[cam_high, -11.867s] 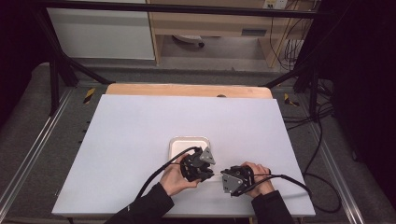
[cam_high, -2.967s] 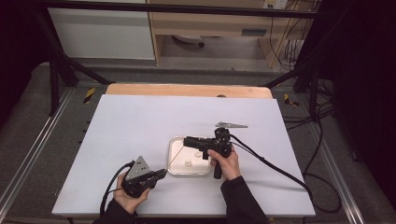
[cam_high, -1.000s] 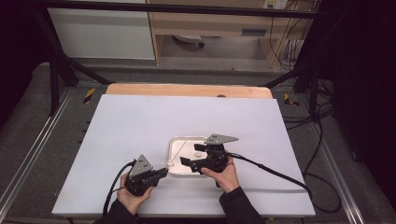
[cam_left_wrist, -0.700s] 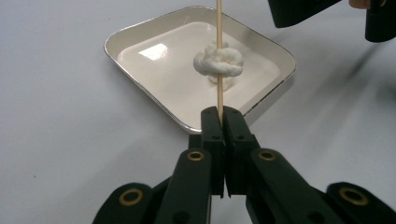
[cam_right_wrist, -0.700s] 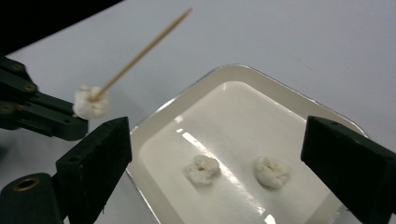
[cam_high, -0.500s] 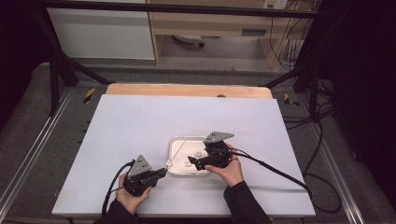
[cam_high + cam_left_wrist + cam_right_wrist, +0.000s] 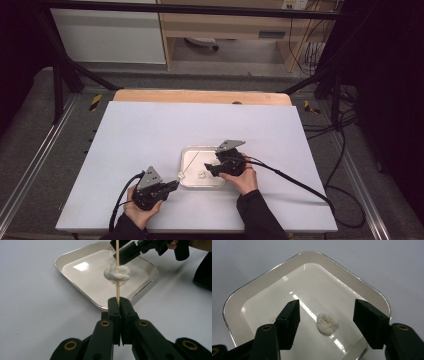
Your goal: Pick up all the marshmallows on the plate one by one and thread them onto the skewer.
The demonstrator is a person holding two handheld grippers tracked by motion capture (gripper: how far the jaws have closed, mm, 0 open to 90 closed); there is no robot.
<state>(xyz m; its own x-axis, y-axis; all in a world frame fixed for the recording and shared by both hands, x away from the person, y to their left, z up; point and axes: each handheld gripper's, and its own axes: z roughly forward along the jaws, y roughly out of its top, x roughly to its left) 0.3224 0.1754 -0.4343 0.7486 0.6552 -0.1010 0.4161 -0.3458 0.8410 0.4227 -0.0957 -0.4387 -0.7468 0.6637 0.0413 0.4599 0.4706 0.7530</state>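
A shallow white tray [image 7: 202, 148] sits on the white table near the front. One small white doughy lump [image 7: 201, 174] lies in it. My left gripper [image 7: 175, 184] rests at the tray's near-left rim, shut on a thin wooden skewer [image 7: 117, 287] that rises over the tray. In the left gripper view the skewer crosses in front of the lump [image 7: 122, 273]. My right gripper [image 7: 327, 306] hangs low over the tray [image 7: 249, 292], open. Its jaws have just been closing and straddle the lump [image 7: 327, 323] without touching it.
The white table top [image 7: 150, 130] stretches wide to the left and behind the tray, with a wooden strip [image 7: 200, 96] along its far edge. Black cables trail from both grippers toward the front and right. Metal rails flank the table.
My right gripper has sunk lower into the tray and its jaws have narrowed around the lump. The left gripper and skewer have stayed put.
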